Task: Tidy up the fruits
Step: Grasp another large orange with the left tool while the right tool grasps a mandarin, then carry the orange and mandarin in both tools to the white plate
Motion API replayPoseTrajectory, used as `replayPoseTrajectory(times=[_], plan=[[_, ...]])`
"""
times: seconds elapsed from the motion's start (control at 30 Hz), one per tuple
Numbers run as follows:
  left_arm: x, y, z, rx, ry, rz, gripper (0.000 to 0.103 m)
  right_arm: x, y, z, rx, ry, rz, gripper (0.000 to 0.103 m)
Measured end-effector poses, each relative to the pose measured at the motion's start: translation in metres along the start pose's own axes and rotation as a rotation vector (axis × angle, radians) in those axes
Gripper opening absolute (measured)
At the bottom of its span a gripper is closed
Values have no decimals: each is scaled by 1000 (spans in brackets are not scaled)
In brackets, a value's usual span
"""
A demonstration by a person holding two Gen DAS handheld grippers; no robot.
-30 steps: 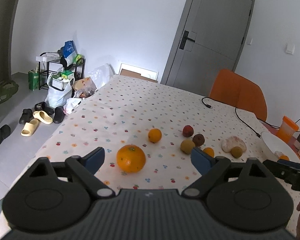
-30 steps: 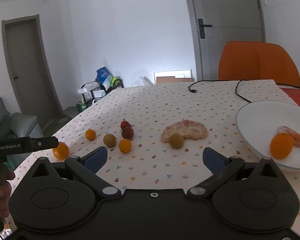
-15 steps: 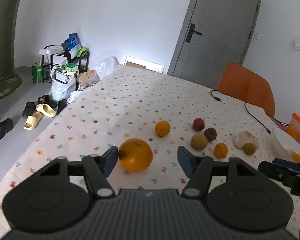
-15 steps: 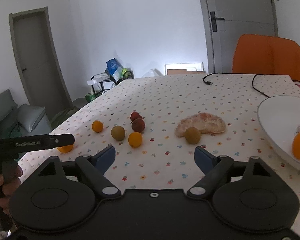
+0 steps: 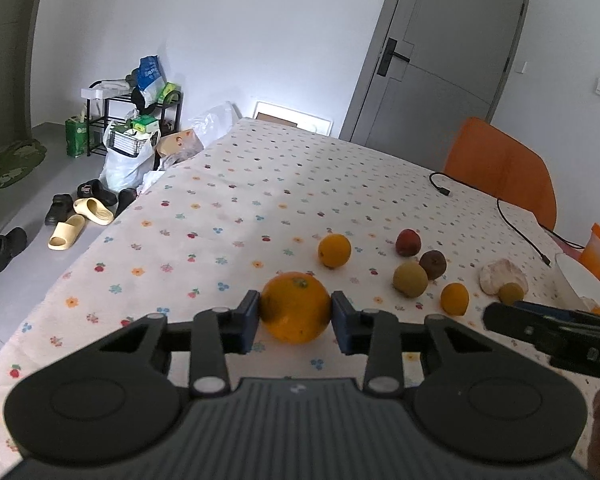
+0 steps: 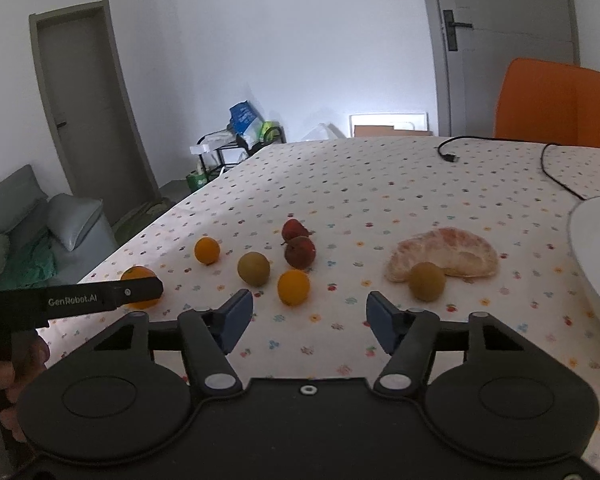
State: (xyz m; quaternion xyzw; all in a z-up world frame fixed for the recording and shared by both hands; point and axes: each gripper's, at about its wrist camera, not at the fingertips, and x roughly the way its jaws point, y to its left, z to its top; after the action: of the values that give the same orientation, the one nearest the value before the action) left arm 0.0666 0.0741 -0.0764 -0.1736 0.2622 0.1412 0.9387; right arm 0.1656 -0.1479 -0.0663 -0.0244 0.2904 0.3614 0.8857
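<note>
The large orange (image 5: 295, 307) rests on the flower-print tablecloth (image 5: 228, 216) near the front edge of the table, directly between the blue pads of the left gripper (image 5: 295, 322). Both pads meet its sides, and the jaws are closing onto it.

The remaining fruit lies farther in on the cloth:
- a small orange (image 6: 207, 250) and a yellow-green round fruit (image 6: 253, 267);
- two dark red fruits (image 6: 299, 243), touching each other;
- a second small orange (image 6: 293, 287), just ahead of the right gripper (image 6: 309, 322);
- a peeled citrus section (image 6: 446, 254) with a brownish-green fruit (image 6: 427, 281) against its near edge.

The right gripper's jaws are closing with only bare cloth between them; its pads touch no fruit. A white plate (image 6: 596, 264) sits at the right edge of the table. A black cable (image 6: 556, 168) runs across the far corner, in front of an orange chair (image 6: 556, 104).
</note>
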Motion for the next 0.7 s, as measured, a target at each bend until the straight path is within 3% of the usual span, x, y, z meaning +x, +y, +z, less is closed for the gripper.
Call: replayPoseTrajectory(times=[0.47,0.57,0.63,0.7], plan=[[2,5,4,-20,1,-6,37,32,6,7,0,47,10,48],[2,5,4,-18,1,-4,37,37,6,7,-5,52,9,36],[2,5,4,-13,2,-2,37,40,3,8,7,54,8,23],[2,2,5,-10,3,-2,37,38,0,8,24,51,20,21]])
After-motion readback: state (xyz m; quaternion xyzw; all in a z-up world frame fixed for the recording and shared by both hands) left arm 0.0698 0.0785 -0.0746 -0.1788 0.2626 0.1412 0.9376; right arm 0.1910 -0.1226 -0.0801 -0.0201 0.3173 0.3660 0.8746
